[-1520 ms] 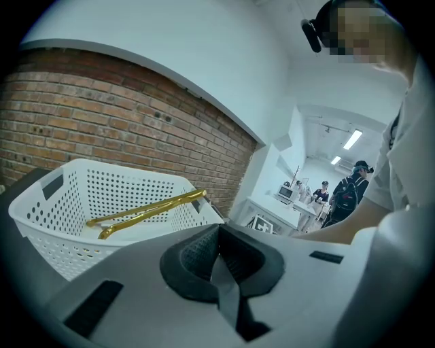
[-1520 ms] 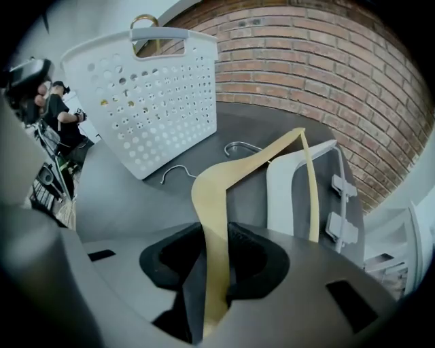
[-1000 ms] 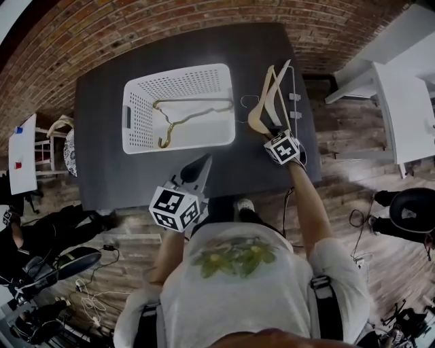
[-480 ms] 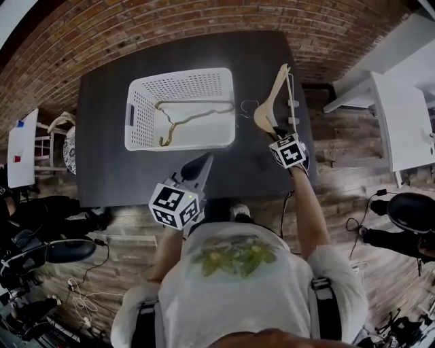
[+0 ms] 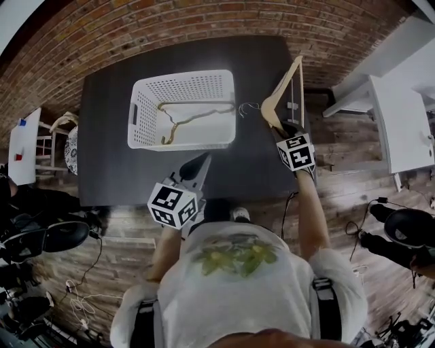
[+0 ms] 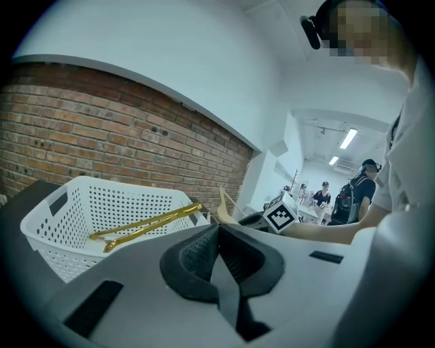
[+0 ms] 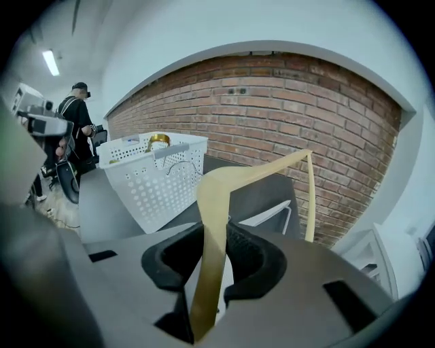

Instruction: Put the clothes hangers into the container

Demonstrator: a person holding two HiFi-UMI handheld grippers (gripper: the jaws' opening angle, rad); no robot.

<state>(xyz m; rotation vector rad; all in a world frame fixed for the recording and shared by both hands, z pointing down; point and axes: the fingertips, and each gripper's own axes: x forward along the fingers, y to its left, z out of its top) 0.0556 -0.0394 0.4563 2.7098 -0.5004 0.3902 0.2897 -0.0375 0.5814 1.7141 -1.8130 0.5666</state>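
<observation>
A white perforated basket (image 5: 146, 92) (image 7: 146, 183) (image 6: 75, 211) stands on the dark table (image 5: 109, 170) with a gold hanger (image 5: 197, 113) (image 6: 146, 223) lying in it. My right gripper (image 5: 280, 129) (image 7: 214, 251) is shut on one arm of a pale wooden hanger (image 5: 287, 85) (image 7: 255, 173), held in the air to the right of the basket. Its wire hook (image 5: 248, 107) points toward the basket. Below it a white clip hanger (image 7: 272, 214) lies on the table. My left gripper (image 5: 197, 166) (image 6: 217, 234) is shut and empty, near the table's front edge.
White tables (image 5: 401, 109) stand to the right of the dark table. A brick surface (image 5: 204, 20) lies beyond the table's far edge. A chair and cables (image 5: 61, 238) are at the lower left. People stand in the background (image 6: 353, 197).
My right gripper has risen with the wooden hanger, lifting it off the table and leaving the white hanger there. The left gripper has stayed put.
</observation>
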